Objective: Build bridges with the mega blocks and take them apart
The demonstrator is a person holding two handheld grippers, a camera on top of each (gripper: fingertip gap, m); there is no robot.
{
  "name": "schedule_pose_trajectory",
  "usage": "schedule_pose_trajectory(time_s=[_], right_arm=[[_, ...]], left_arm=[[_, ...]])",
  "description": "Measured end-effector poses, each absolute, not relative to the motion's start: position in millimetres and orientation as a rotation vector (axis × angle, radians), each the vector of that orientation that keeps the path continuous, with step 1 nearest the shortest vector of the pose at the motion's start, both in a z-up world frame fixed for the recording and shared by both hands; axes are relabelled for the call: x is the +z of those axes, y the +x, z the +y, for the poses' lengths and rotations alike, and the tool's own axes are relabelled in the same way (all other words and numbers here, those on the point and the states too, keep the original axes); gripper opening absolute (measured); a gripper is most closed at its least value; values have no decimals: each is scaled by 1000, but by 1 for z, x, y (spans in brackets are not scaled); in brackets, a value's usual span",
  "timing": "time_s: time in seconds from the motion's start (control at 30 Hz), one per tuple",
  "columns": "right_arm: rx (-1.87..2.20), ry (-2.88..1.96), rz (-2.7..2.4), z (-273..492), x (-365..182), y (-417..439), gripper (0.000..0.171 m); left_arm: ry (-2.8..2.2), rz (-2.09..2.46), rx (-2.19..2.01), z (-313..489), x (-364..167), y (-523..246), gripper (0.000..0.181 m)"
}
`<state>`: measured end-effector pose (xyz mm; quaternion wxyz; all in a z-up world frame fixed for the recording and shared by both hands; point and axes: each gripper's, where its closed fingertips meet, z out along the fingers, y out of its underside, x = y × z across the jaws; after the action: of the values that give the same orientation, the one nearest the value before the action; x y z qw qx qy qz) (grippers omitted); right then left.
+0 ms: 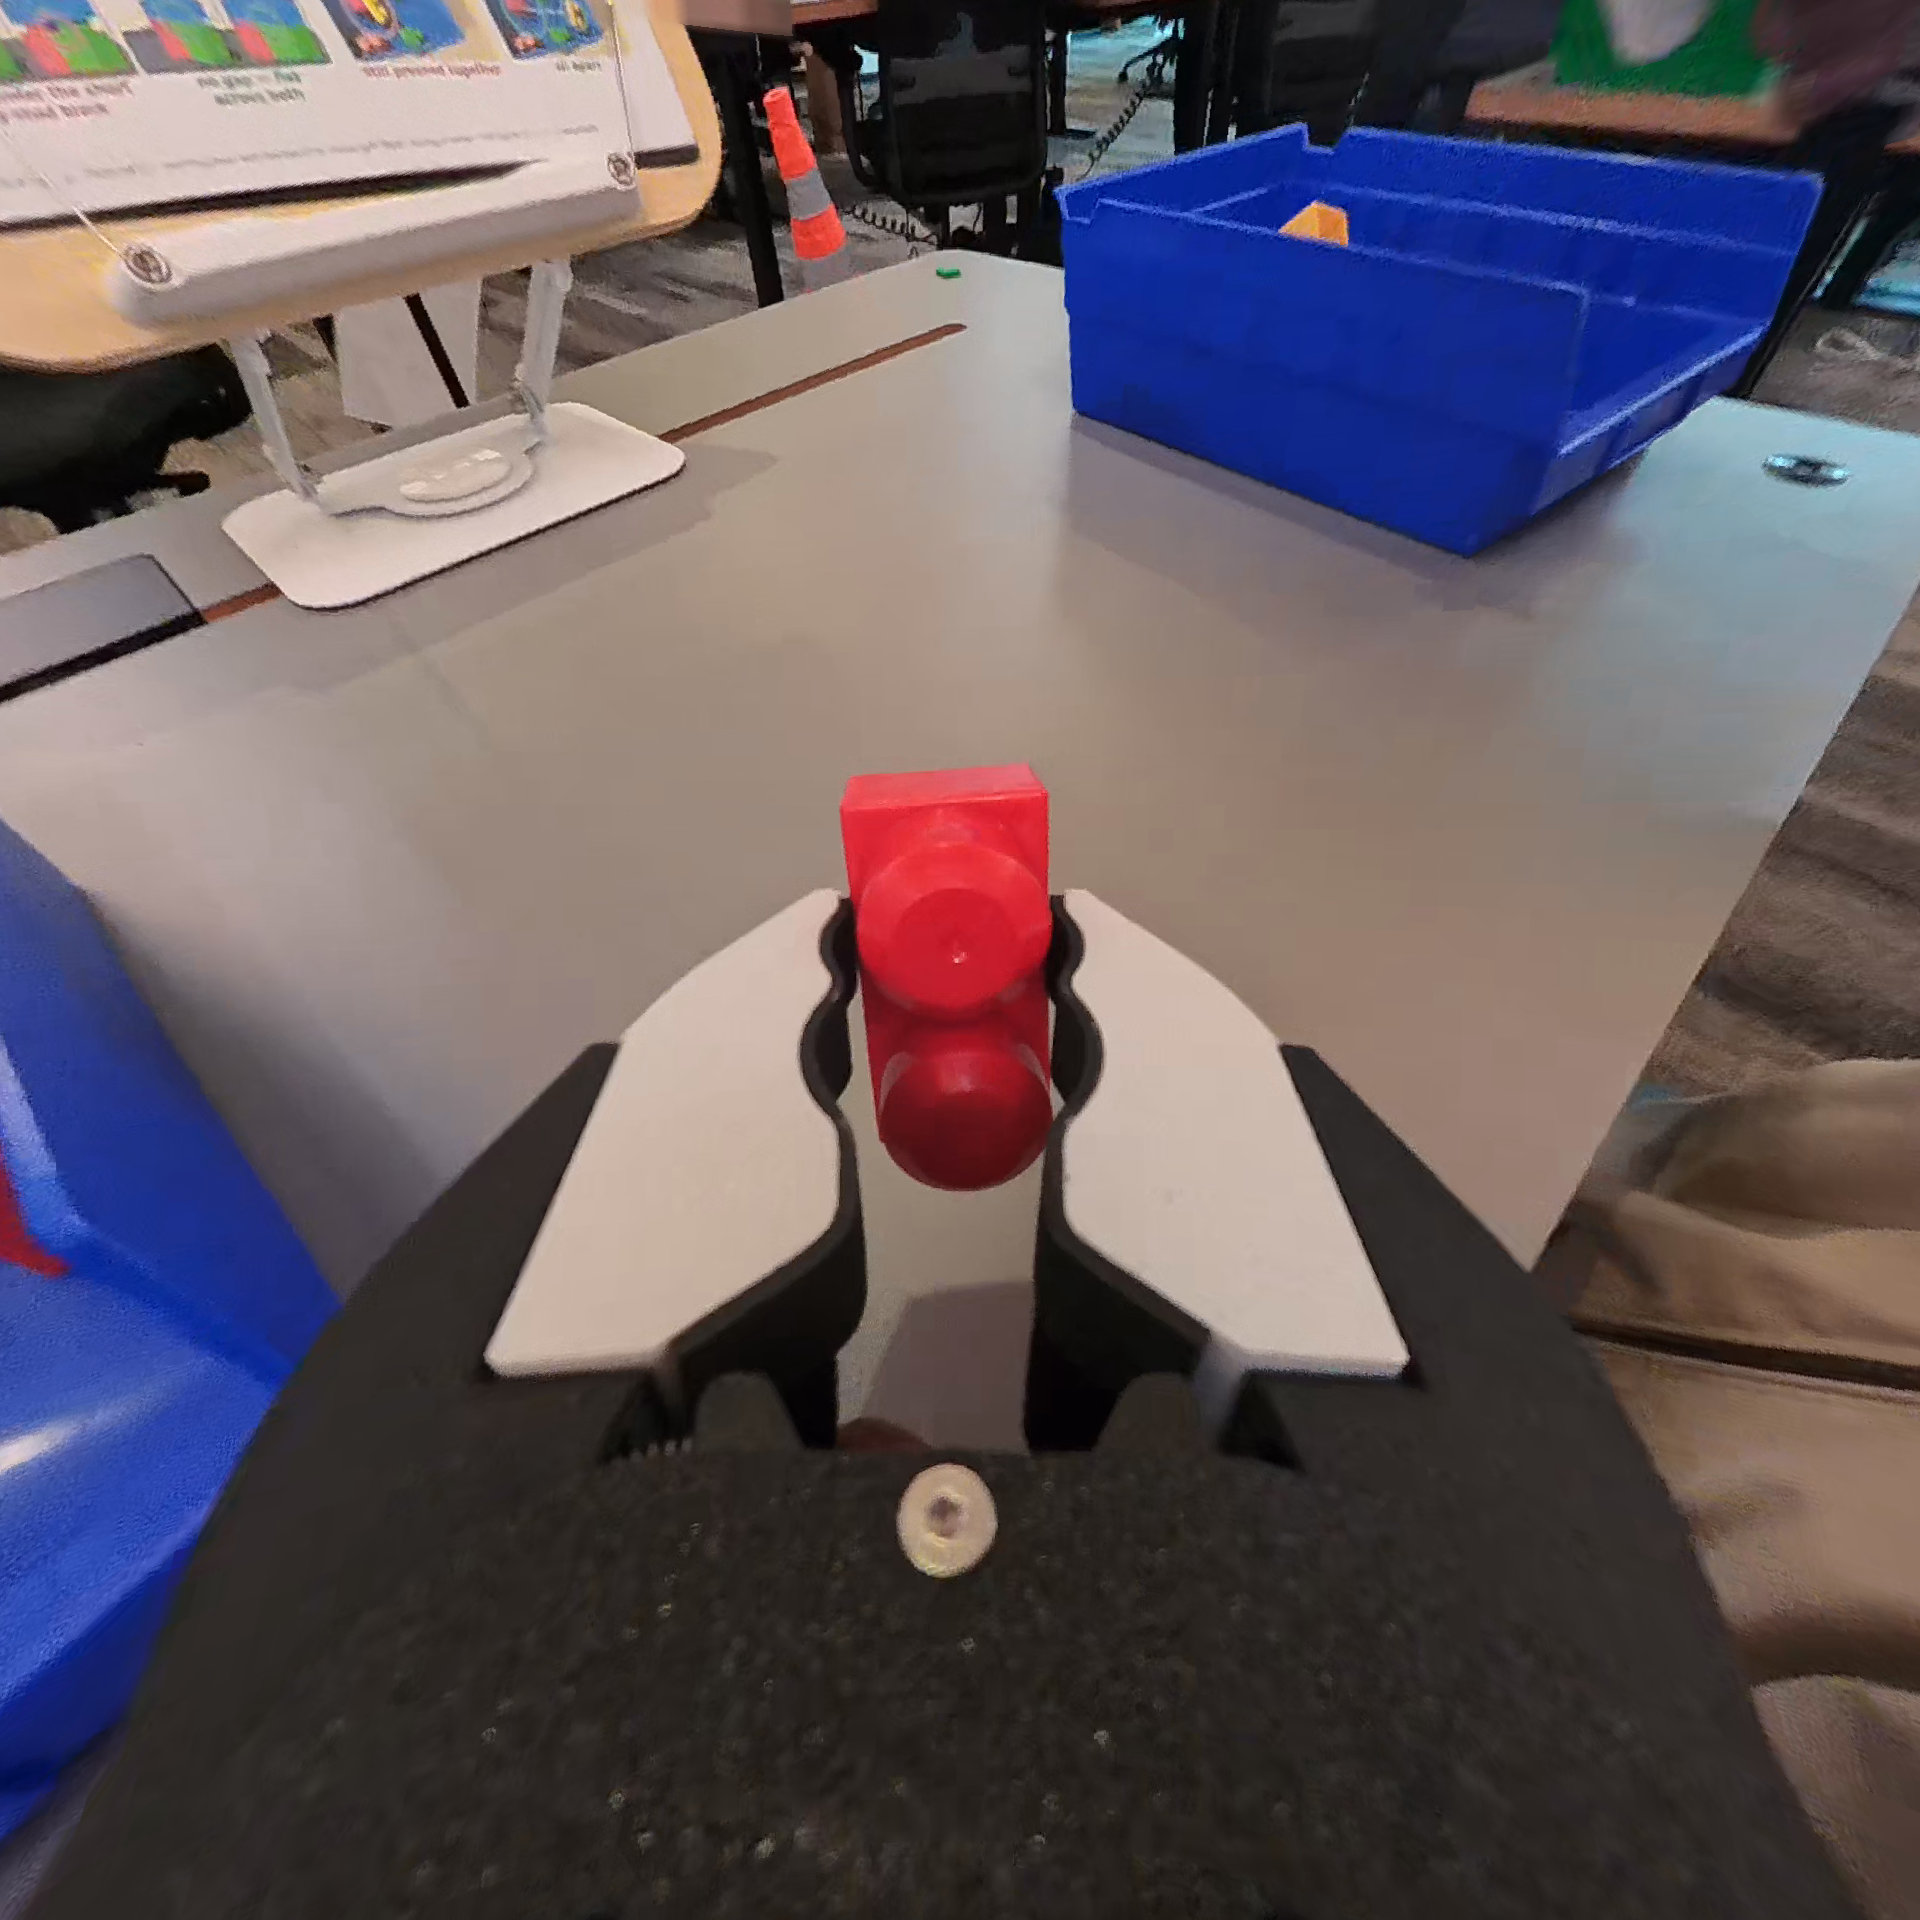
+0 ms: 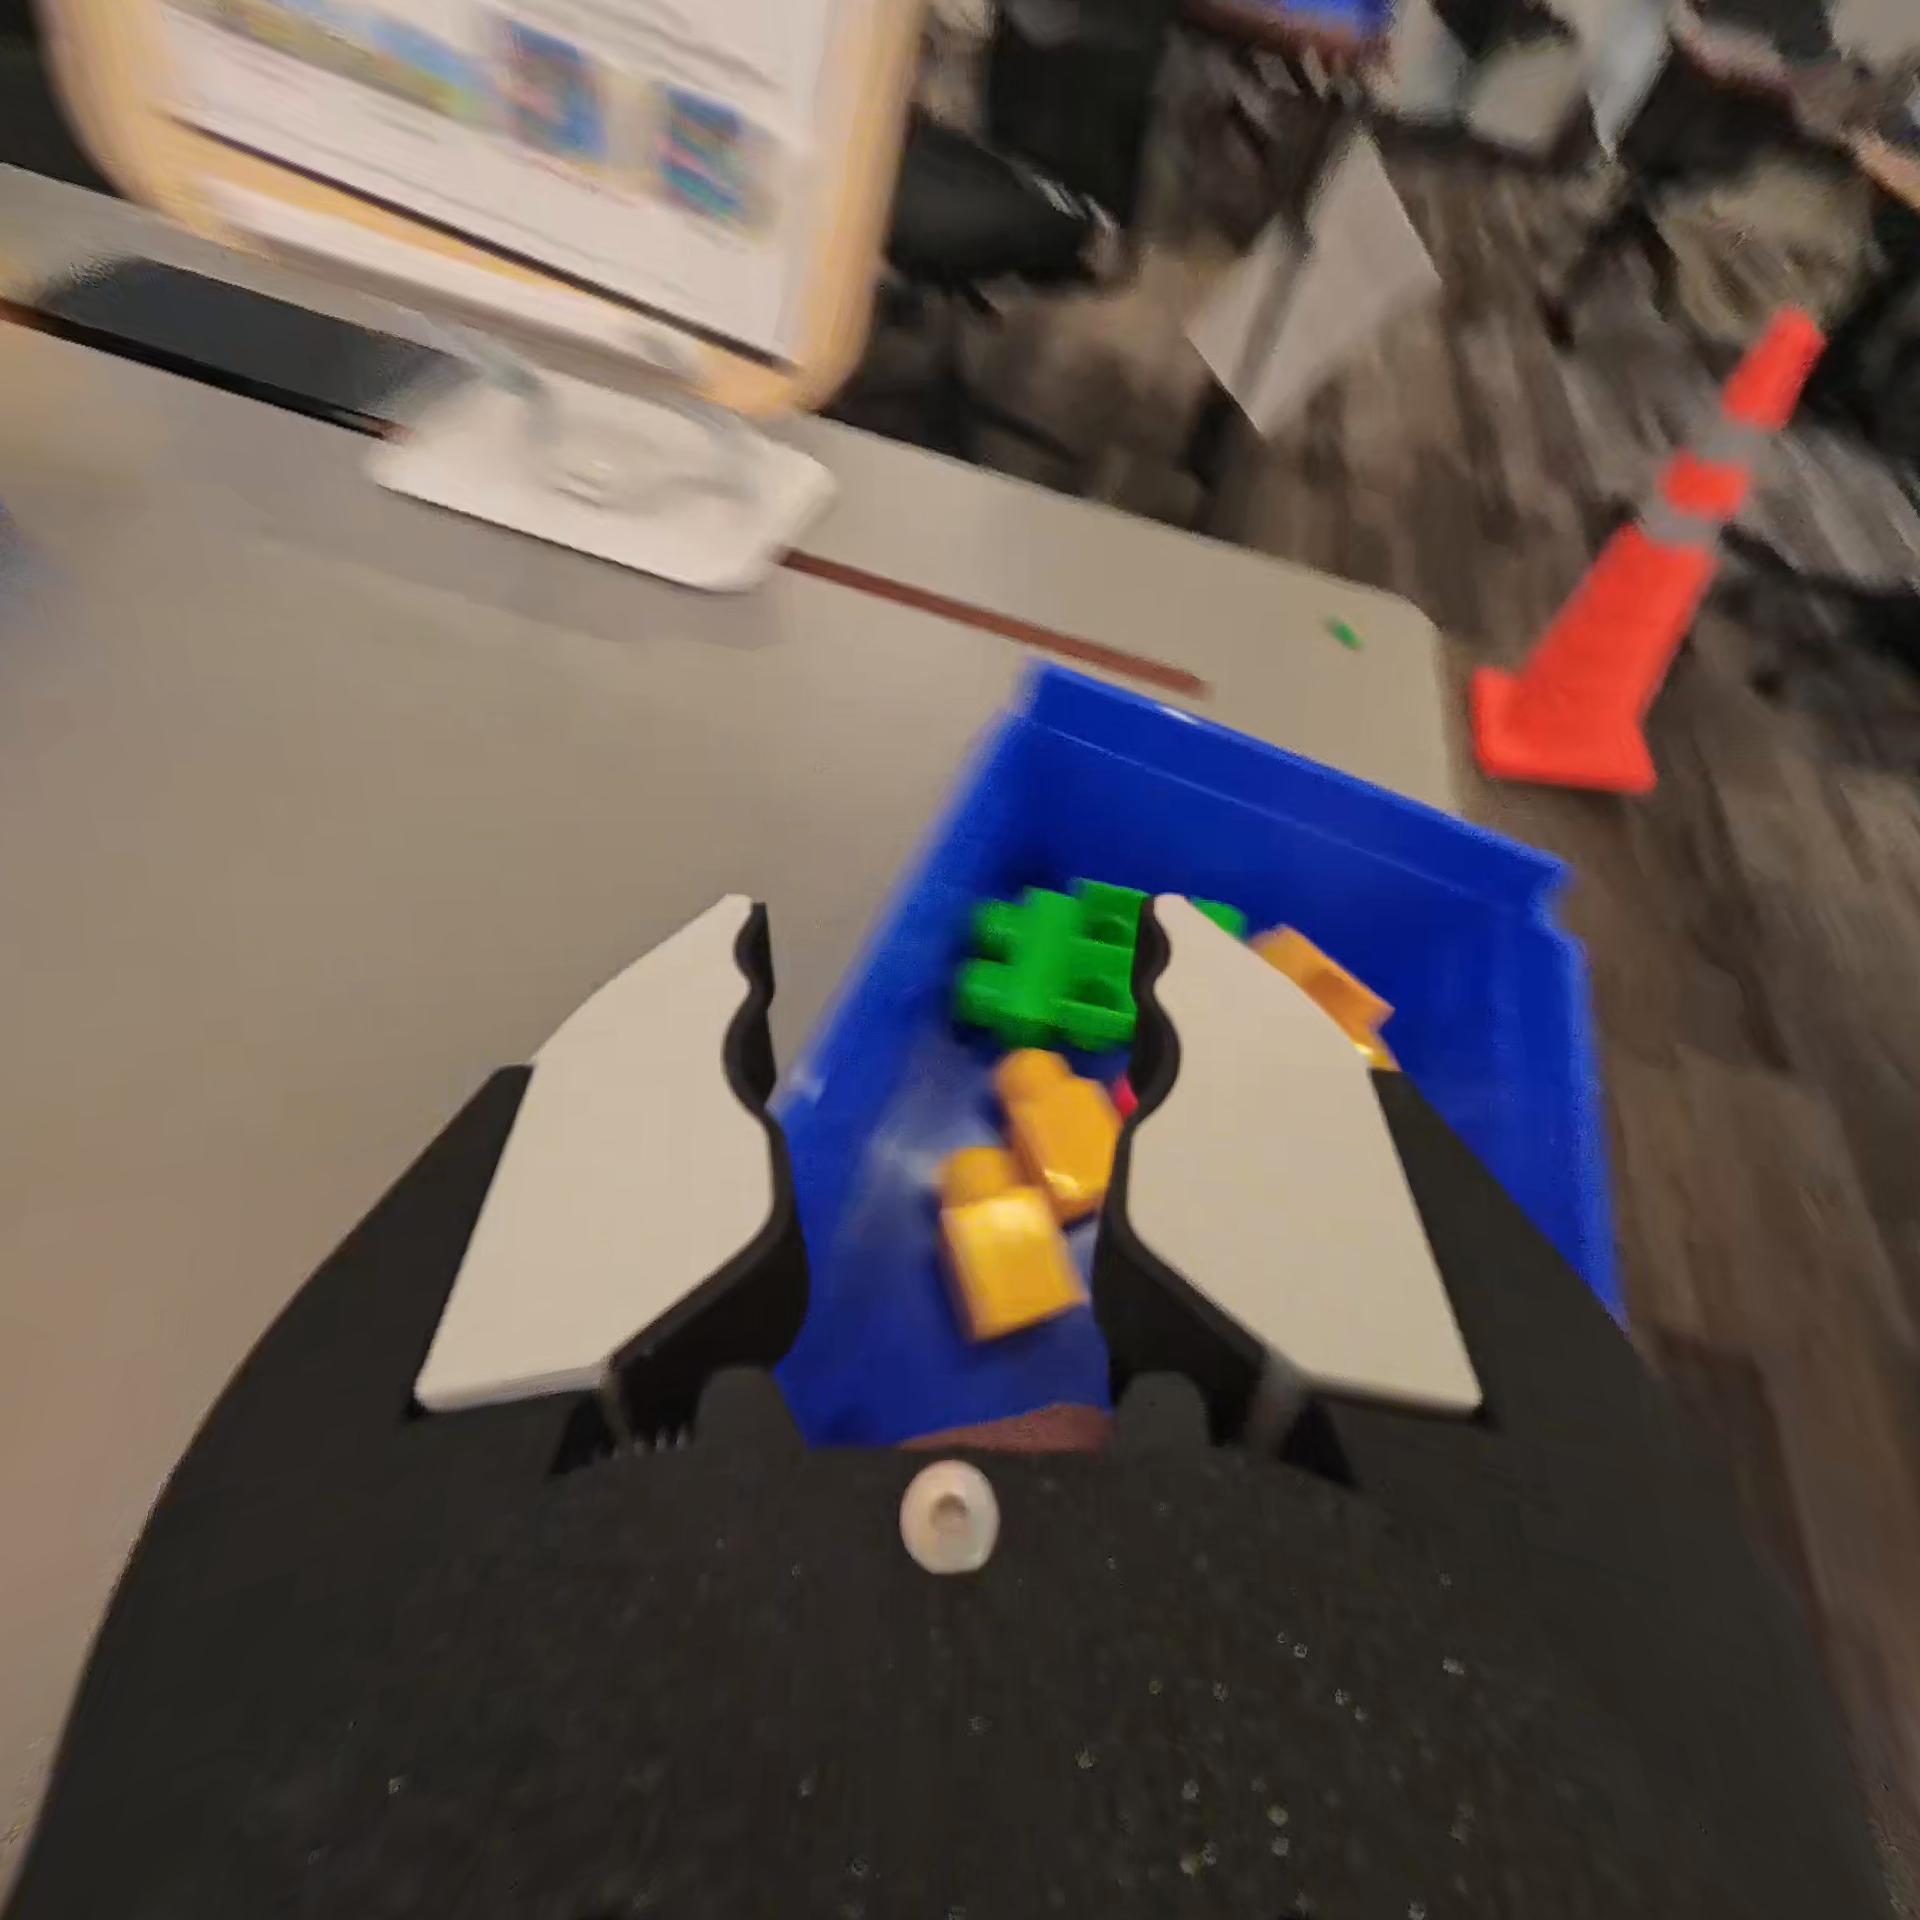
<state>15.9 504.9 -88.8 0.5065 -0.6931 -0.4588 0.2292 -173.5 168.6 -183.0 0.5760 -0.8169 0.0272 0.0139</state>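
Note:
My left gripper is shut on a red mega block with two studs facing the camera, held over the grey table. A blue bin stands at the far right of that view with an orange block showing inside. In the blurred right wrist view, my right gripper is open and empty above the blue bin. The bin holds a green block and several orange blocks.
A white stand carries an instruction board at the table's back left. Another blue container is at the left edge. An orange cone stands on the floor beyond the table. A person's trouser leg is at the right. Spacing between my two grippers at the tips: around 40 cm.

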Motion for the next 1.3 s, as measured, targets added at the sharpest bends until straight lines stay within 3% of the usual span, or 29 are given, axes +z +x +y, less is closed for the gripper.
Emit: schedule_pose_trajectory(time_s=[0.13, 0.33, 0.63, 0.87, 1.3], right_arm=[[863, -1362, -1122, 369, -84, -4, 64], [1051, -1475, -1168, 272, -170, -28, 72], [1332, -1586, -1336, 240, -168, -81, 73], [1358, -1587, -1483, 229, -158, -132, 61], [1333, -1709, -1573, 224, -181, -141, 49]], left_arm=[[-1896, 110, 40, 168, -178, -179, 34], [-1922, 128, 58, 165, -187, -183, 34], [-1969, 496, 398, 189, -188, -177, 34], [-1870, 845, 666, 231, -170, -156, 34], [-1810, 968, 685, 251, -177, -123, 34]])
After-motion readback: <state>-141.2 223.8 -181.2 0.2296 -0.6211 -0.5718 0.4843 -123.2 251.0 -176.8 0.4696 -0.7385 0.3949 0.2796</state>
